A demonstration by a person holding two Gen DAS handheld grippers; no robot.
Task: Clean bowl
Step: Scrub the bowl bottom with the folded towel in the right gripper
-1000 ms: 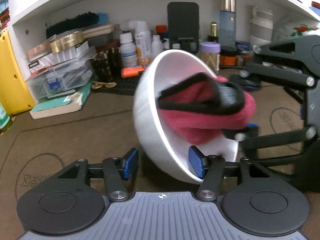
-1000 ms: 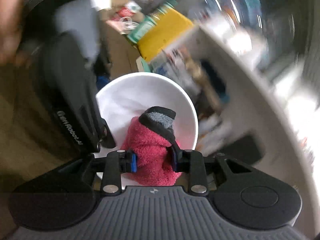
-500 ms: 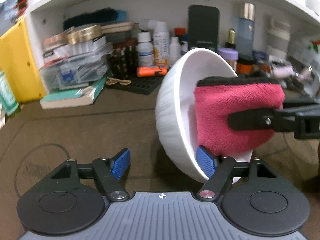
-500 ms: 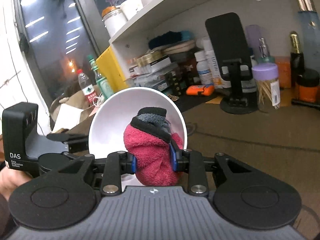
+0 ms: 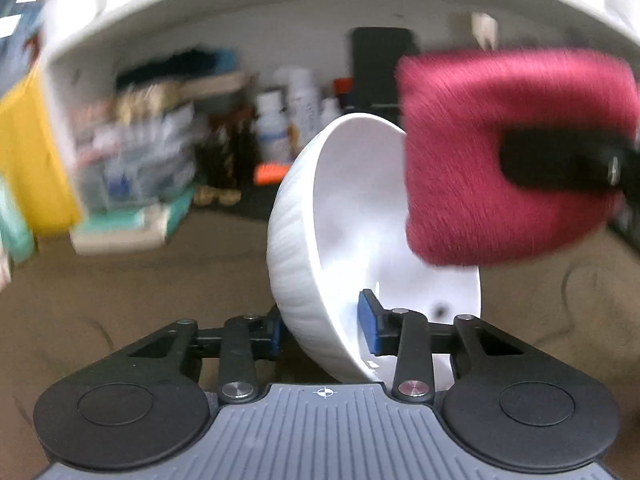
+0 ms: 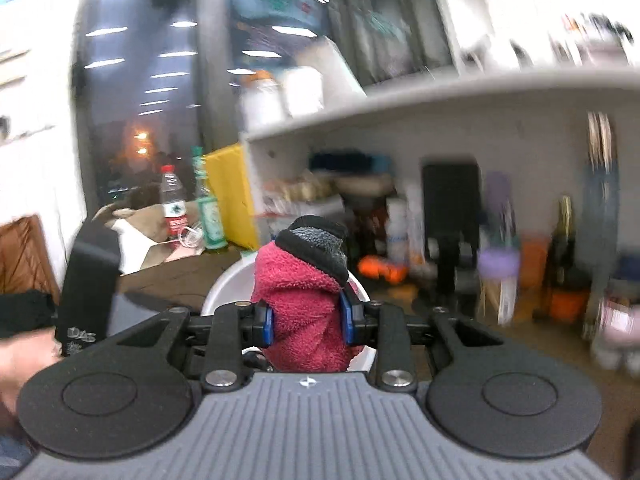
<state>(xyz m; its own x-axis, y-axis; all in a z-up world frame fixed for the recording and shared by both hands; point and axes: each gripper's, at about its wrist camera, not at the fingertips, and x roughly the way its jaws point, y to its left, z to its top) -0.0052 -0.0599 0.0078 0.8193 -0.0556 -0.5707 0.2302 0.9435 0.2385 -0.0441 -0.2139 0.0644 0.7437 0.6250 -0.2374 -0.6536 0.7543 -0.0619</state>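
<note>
Between the blue pads of the left claw (image 5: 325, 330), the white bowl (image 5: 340, 248) is held by its rim, tipped on its side with its opening facing right; one pad presses the ribbed outer wall, the other sits inside. It hangs above the brown counter (image 5: 132, 292), in front of the cluttered white shelf (image 5: 256, 20).

Up and to the right of the bowl's opening, the red cloth (image 5: 500, 152) is out of the bowl, covering part of its upper rim in the left view; a black finger of the right claw lies across it. In the right view, the right claw (image 6: 307, 317) points level toward the shelf, pinching the cloth tightly between both pads, its black-edged fold (image 6: 316, 246) sticking up. The bowl's rim (image 6: 228, 284) shows just behind the cloth. At the left edge of that view, the person's left hand (image 6: 24, 360) grips the other tool's black body (image 6: 90, 284).
</note>
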